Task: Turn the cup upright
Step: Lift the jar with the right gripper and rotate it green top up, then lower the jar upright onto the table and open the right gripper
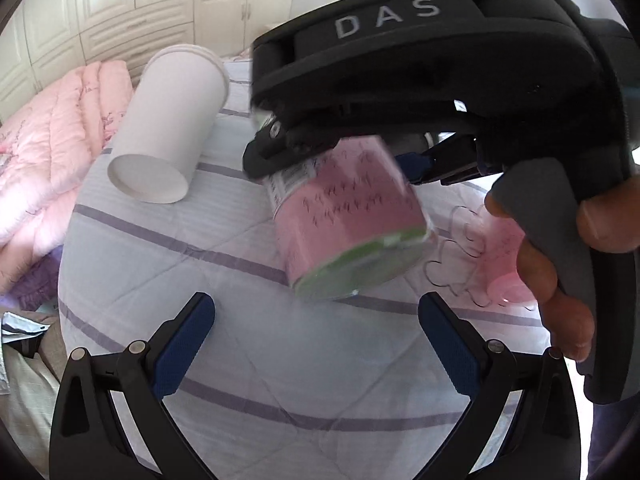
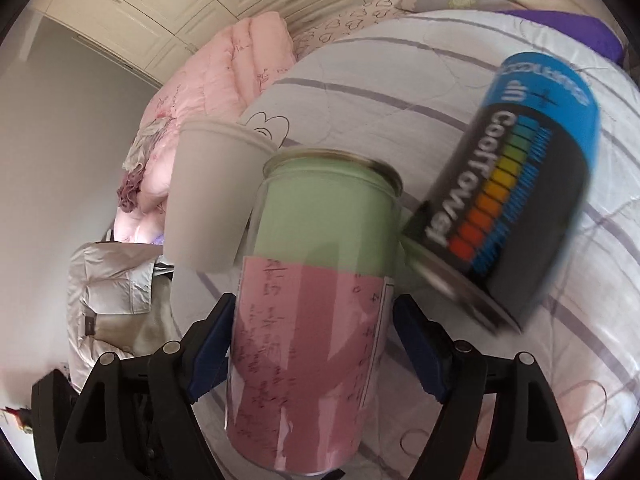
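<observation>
A clear cup with a pink and green paper lining (image 1: 352, 220) is held tilted in the air above the bed, clamped between the fingers of my right gripper (image 1: 340, 156). In the right wrist view the same cup (image 2: 316, 312) fills the middle, between the blue pads of the right gripper (image 2: 316, 344). A white paper cup (image 1: 168, 128) lies on its side on the bed at the left; it also shows in the right wrist view (image 2: 212, 196). My left gripper (image 1: 316, 344) is open and empty below the held cup.
A black and blue can (image 2: 516, 200) lies tilted on the white striped bedsheet (image 1: 200, 280) to the right. A pink quilt (image 1: 52, 152) is bunched at the bed's left. White wardrobes (image 1: 120, 8) stand behind. A grey jacket (image 2: 116, 292) lies off the bed.
</observation>
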A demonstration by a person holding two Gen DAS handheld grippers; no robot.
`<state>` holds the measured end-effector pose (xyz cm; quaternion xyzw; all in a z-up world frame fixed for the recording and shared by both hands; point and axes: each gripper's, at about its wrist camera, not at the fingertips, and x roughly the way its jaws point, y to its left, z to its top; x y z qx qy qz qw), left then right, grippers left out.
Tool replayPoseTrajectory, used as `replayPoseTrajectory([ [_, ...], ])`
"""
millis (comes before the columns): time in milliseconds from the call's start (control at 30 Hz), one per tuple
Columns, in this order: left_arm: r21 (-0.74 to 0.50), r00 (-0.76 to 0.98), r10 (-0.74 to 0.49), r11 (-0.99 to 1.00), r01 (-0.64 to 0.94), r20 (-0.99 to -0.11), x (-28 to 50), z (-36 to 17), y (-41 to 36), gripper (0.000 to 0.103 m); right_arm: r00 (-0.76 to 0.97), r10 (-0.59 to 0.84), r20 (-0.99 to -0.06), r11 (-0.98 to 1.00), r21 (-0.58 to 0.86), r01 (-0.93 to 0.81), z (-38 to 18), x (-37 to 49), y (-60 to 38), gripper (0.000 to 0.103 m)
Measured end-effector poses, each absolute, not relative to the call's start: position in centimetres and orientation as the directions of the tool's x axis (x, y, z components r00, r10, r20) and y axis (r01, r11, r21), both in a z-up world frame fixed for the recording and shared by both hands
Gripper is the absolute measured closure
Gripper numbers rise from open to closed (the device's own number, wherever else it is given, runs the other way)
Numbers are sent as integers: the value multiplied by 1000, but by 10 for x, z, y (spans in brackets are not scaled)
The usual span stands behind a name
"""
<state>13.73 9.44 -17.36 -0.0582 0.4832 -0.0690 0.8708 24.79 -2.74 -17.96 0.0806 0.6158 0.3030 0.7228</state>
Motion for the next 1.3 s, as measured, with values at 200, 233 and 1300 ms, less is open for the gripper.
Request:
replayPoseTrajectory([
  [200,-221,518,-227,972,73,-825,137,-171,100,0,74,560,-825,784,498,-370,-179,242,-28,30],
  [233,-227,520,-236,970,82,-821,135,-169,100,0,76,564,-822,780,501,-374,-178,240,-30,30],
  [1300,-184,635,-301,952,245,-712,84,-130,51,0,460,609,-647,777,367,-512,-115,139,-94,31],
])
